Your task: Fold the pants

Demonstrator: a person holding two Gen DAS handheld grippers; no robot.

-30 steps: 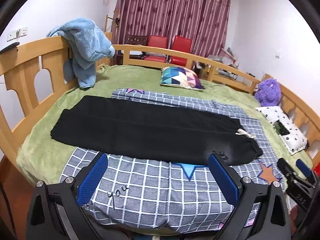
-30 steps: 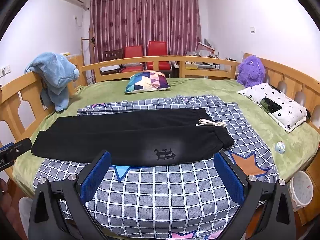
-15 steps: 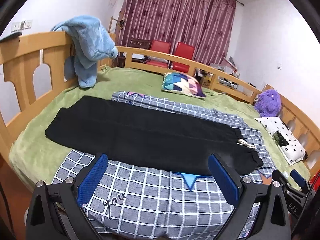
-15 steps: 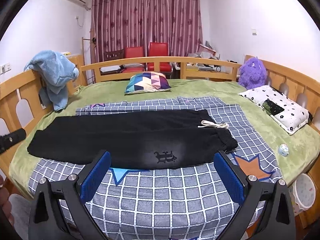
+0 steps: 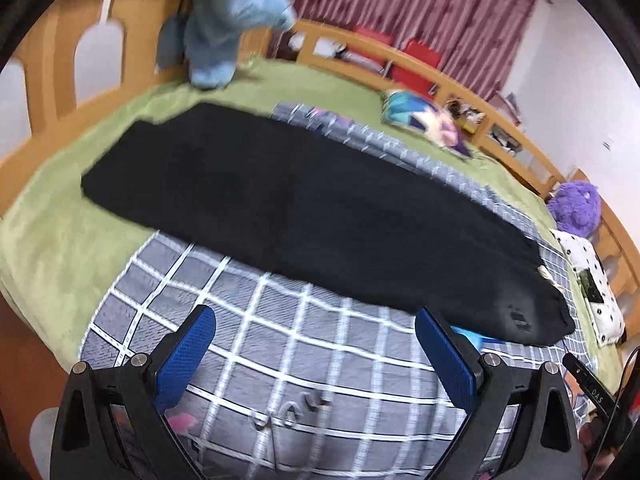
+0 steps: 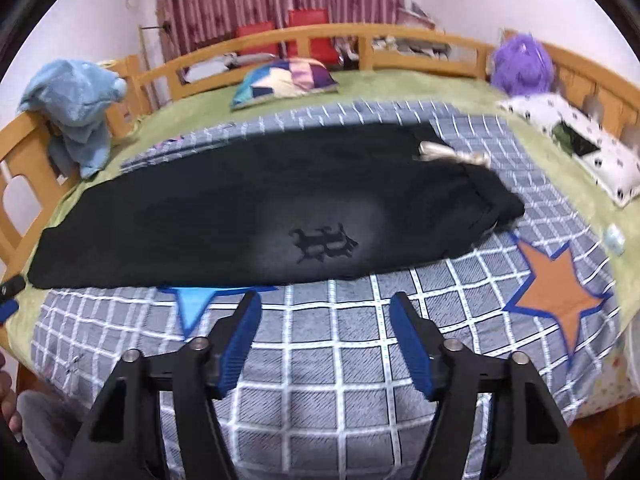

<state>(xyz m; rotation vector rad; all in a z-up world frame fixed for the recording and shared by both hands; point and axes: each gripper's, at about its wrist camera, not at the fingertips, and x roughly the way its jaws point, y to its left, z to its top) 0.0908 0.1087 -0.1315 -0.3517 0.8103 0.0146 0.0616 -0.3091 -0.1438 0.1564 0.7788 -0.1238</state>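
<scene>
A pair of black fabric pants [image 6: 248, 208] lies flat and lengthwise across a grey quilt with a white check pattern [image 6: 340, 364], on a bed covered by a green fleece blanket [image 5: 52, 240]. The waist end, with a pale drawstring [image 6: 452, 155], is at three o'clock in the right wrist view; a dark embroidered emblem [image 6: 322, 243] sits near the closer edge, too blurred to read. Stitched script on the quilt [image 5: 290, 410] seems to say "you". An orange star patch [image 6: 558, 294] lies at four o'clock of the waist. A white dotted pillow [image 6: 576, 148] carries a dark flat item. Beyond are a multicoloured cushion [image 6: 280, 78], a purple plush toy [image 6: 520, 64] and a light blue towel [image 6: 76, 108] draped over the wooden bed rail [image 6: 400, 38]. The left gripper [image 5: 316, 334] is spread wide above the quilt, holding nothing. The right gripper [image 6: 326, 322] has its jaws closing, with nothing between them, just short of the pants' closer edge.
</scene>
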